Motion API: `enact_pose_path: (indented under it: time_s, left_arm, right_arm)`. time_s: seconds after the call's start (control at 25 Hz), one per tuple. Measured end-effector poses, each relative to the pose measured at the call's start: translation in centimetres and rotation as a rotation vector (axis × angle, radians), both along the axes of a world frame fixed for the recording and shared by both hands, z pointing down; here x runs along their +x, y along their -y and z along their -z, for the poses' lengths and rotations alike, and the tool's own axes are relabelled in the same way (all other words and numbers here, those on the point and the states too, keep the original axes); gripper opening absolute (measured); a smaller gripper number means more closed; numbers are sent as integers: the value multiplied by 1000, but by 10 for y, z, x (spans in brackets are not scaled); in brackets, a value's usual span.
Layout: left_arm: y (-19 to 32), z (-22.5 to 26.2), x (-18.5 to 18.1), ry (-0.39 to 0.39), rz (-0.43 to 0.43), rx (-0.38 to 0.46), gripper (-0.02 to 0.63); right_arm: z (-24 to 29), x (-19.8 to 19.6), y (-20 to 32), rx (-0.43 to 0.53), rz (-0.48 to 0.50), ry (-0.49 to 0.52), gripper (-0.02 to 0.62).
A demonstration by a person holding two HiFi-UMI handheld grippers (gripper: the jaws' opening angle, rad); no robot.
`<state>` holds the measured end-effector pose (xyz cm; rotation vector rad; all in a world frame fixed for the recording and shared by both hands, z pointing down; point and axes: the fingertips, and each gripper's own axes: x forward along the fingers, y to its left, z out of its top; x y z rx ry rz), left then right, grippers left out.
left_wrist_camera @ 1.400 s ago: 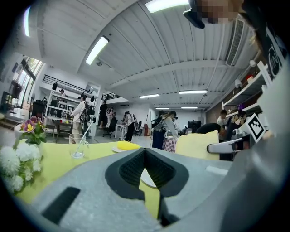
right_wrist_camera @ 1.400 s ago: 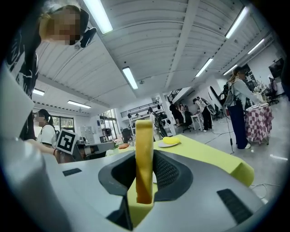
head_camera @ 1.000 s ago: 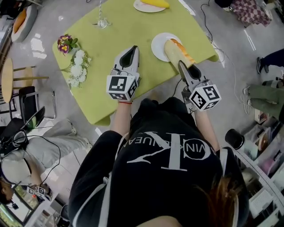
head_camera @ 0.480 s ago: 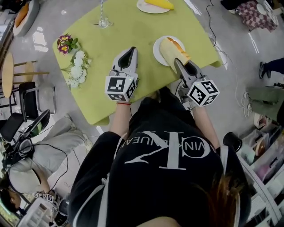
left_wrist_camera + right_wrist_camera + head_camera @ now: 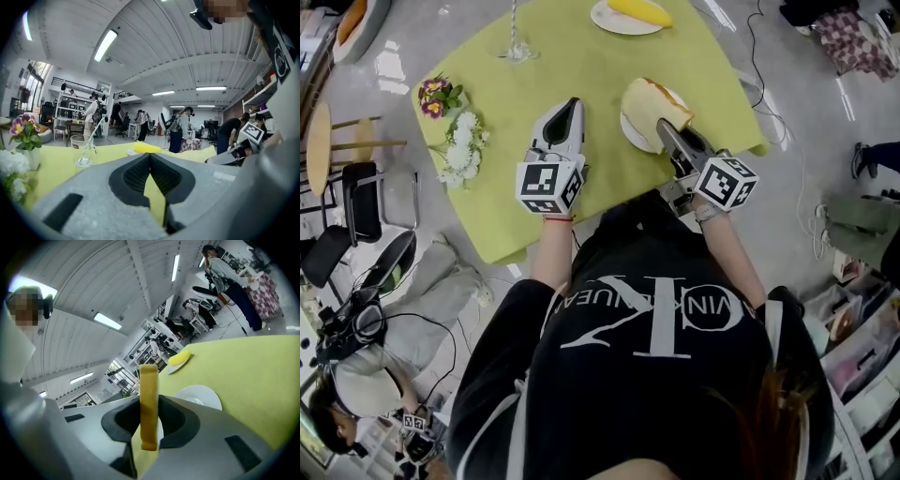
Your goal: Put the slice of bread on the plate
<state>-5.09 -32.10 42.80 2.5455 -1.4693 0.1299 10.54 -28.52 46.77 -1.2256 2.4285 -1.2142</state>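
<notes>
Your right gripper (image 5: 667, 133) had its jaws clenched on the pale, golden-crusted slice of bread (image 5: 654, 101), held edge-on and reaching out over the round white plate (image 5: 628, 127). Your left gripper (image 5: 571, 105) had its jaws pressed together on nothing. Bare yellow-green tablecloth (image 5: 600, 173) lay open between the two grippers, and the plate sat near the cloth's right edge, well apart from the white flowers (image 5: 461, 150) at its left.

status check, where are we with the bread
Right gripper shut on slice of bread; left gripper shut, empty. Bread over the plate, not released yet. Nothing blocking the plate.
</notes>
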Motion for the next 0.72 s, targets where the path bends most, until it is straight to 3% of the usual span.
enact_pose_path:
  time_s: [0.12,0.36,0.6,0.72]
  left_arm:
    - [3,-2,-1,5,15,-8,3]
    - [8,3,-3,-5,42,-5,3]
    - [11,5,6,-13,37,-1,2]
    - [13,4,7,-14,38,-1,2]
  right_arm:
    - [-8,-2,3,-54,16,27,94]
    - [-14,0,7,-101,61,-16,83]
    - [-24,5,6,-122,129,-182,142]
    - [-30,2,5,-143,163,-221,208]
